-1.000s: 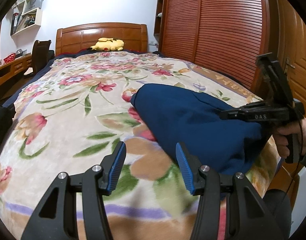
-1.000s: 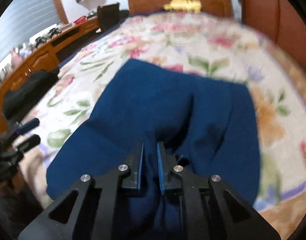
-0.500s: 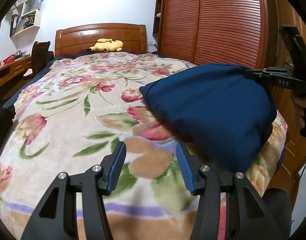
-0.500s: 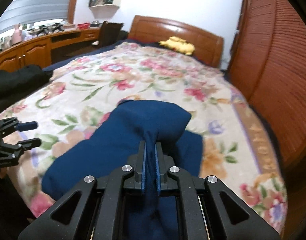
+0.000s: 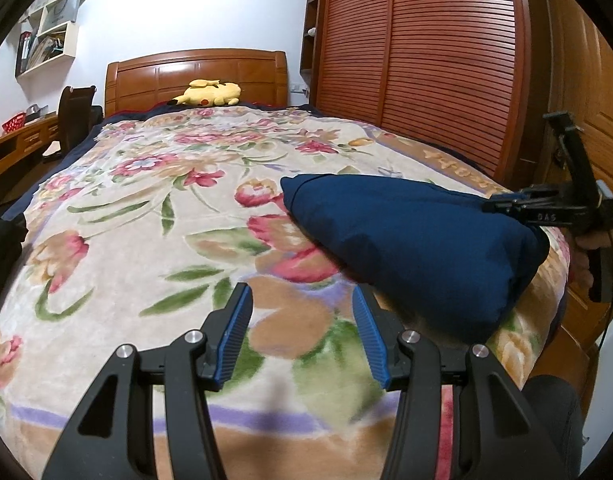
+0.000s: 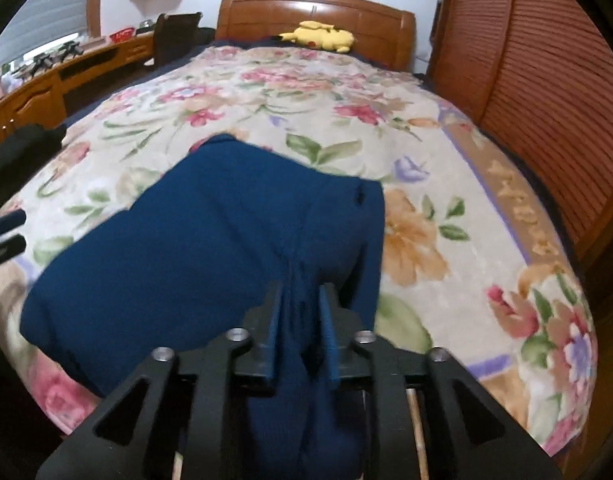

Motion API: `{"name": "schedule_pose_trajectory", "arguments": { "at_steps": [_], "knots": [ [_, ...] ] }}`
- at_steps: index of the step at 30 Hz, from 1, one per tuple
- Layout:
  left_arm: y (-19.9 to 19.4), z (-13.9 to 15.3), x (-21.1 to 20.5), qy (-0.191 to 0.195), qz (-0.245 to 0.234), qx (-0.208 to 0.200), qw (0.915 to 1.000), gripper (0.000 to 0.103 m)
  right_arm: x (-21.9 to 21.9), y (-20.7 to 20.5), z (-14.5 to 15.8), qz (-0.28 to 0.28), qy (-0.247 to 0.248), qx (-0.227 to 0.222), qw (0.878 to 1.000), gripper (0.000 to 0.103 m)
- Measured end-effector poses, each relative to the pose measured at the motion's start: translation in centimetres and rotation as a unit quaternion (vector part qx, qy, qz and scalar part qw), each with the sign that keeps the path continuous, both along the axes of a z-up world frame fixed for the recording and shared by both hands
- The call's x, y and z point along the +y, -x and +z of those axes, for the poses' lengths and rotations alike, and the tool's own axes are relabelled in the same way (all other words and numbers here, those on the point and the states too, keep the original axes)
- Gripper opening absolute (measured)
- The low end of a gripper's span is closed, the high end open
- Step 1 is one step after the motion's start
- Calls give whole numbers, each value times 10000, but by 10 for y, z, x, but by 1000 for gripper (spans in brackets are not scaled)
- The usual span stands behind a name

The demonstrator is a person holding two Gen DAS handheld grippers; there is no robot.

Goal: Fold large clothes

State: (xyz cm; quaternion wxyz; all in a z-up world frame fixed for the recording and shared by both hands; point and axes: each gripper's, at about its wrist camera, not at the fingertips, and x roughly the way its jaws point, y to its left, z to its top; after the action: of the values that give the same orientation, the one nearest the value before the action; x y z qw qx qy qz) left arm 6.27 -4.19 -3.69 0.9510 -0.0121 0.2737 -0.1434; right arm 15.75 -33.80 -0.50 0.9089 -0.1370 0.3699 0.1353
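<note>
A dark blue garment [image 5: 406, 236] lies folded into a thick bundle on the flowered bed cover [image 5: 146, 220], near the bed's right front corner. My right gripper [image 6: 302, 286] is at its near edge; the jaws are opening, and a slack ridge of the blue cloth [image 6: 186, 248] still runs between them. From the left wrist view, the right gripper [image 5: 490, 204] sits at the bundle's raised right end, held by a hand. My left gripper [image 5: 301, 292] hovers open over bare cover just left of the garment, with nothing between its fingers.
A yellow plush toy [image 5: 208, 94] lies by the wooden headboard. A slatted wardrobe [image 5: 426, 60] runs along the bed's right side. A desk [image 6: 46, 80] and a dark chair [image 5: 76, 116] stand on the left. A black item [image 5: 2, 248] lies at the left edge.
The right gripper had the garment pinched and lifted; the bundle has since dropped back onto the bed and the right jaws have parted. The left gripper stayed still.
</note>
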Motion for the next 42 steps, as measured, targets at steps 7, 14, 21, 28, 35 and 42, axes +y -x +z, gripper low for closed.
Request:
{"name": "schedule_pose_trajectory", "arguments": {
  "at_steps": [7, 14, 21, 28, 35, 42],
  "knots": [
    [0, 2, 1, 11, 18, -19, 10000, 51, 21, 31, 25, 0, 121, -541, 9985, 56],
    [2, 5, 7, 56, 71, -44, 9999, 51, 68, 57, 24, 630, -137, -626, 9960, 56],
    [5, 5, 12, 59, 113, -43, 9999, 51, 97, 56, -17, 744, 142, -350, 9965, 56],
    [1, 4, 18, 145, 68, 28, 9999, 54, 76, 52, -44, 589, -28, -214, 9980, 53],
    [-25, 10, 6, 80, -143, 251, 9996, 55, 51, 73, -10, 421, -357, -488, 9973, 63],
    [-59, 16, -14, -57, -507, 378, 9980, 56, -7, 90, 3, -136, -182, -583, 9980, 70]
  ]
}}
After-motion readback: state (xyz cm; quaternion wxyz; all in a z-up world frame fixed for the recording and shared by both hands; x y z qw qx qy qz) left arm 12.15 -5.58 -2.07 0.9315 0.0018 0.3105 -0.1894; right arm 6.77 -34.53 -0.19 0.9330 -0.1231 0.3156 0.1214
